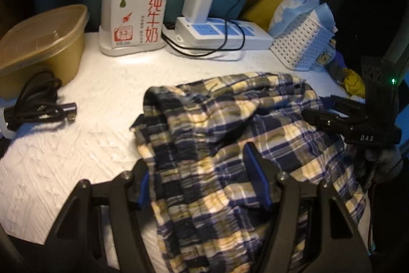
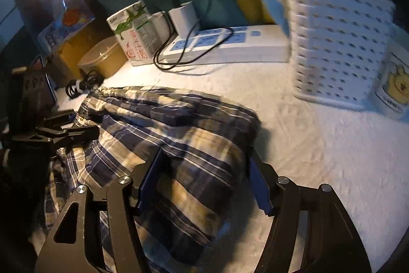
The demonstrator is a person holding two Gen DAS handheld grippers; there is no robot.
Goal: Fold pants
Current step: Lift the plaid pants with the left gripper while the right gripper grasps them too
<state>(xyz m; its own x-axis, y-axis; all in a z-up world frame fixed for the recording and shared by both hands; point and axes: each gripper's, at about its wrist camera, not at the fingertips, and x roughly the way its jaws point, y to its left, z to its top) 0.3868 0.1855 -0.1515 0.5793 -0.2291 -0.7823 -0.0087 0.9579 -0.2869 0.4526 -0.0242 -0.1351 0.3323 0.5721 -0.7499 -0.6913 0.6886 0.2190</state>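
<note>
The white textured desk [image 1: 102, 94] carried everything, and the plaid pants [image 1: 217, 132] lay bunched in a loose heap toward its near edge, spilling over that edge below the left gripper [image 1: 203, 181]. That gripper's fingers [image 1: 255, 175] stood wide, one on each side of a fold of the cloth, not pinched on it. The right gripper [image 2: 202, 183] showed the same stance in its own view, its fingers [image 2: 259, 186] spread wide around the rounded end of the heap nearer the desk's right edge. Along the far edge sat a white perforated basket [image 2: 337, 47] at the right corner, with a white power strip [image 1: 225, 32] beside it carrying a plugged-in charger [image 1: 198, 1] and a looping black cable [image 1: 230, 17]. Further left along the far edge stood a milk carton [image 1: 140, 4] in a white holder, and a tan lidded container [image 1: 43, 42] sat by the left edge. A coiled black cord [image 1: 38, 101] lay just in front of that container, well apart from the pants.
</note>
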